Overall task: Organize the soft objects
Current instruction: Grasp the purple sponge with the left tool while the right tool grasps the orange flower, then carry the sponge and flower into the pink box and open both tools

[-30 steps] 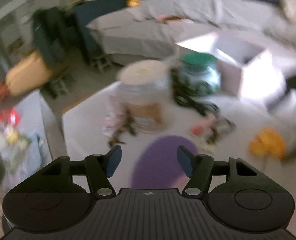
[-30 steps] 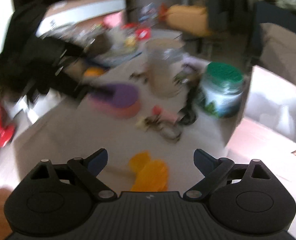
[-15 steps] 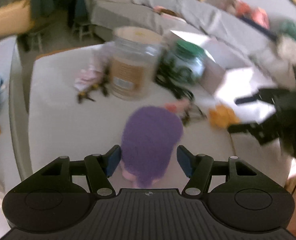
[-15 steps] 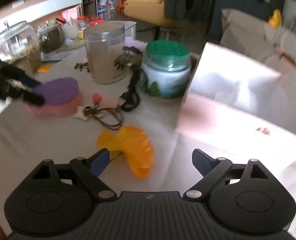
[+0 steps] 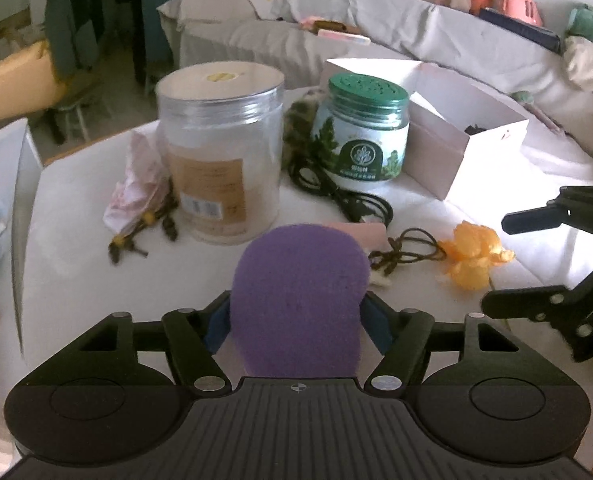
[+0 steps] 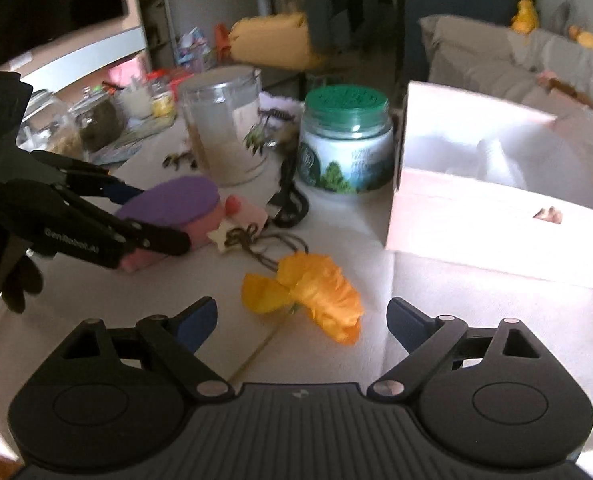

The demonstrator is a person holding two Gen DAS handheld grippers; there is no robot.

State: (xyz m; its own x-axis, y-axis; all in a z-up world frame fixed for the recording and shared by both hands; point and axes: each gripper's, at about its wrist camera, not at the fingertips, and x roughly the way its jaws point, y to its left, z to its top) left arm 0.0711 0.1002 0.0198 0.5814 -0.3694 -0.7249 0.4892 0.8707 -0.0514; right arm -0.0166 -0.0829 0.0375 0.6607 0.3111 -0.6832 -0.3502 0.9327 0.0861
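Note:
A purple-topped pink sponge [image 5: 298,292] lies on the white table between the fingers of my left gripper [image 5: 296,322], whose blue pads sit against its two sides. The right wrist view shows the sponge [image 6: 172,206] resting on the table with the left gripper's fingers [image 6: 144,236] around it. An orange fabric flower [image 6: 316,292] lies just ahead of my right gripper [image 6: 300,318], which is open and empty above the table. The flower [image 5: 472,256] also shows in the left wrist view, near the right gripper [image 5: 536,256].
A clear jar [image 5: 220,152], a green-lidded jar [image 5: 362,128], a black cable [image 5: 336,196], a corded star charm [image 6: 224,234] and crumpled pink cloth [image 5: 136,184] stand behind the sponge. An open white box [image 6: 492,200] stands at the right. A grey sofa [image 5: 376,32] lies beyond.
My left gripper has moved forward around the sponge and its fingers have closed in on it. My right gripper has come closer to the orange flower.

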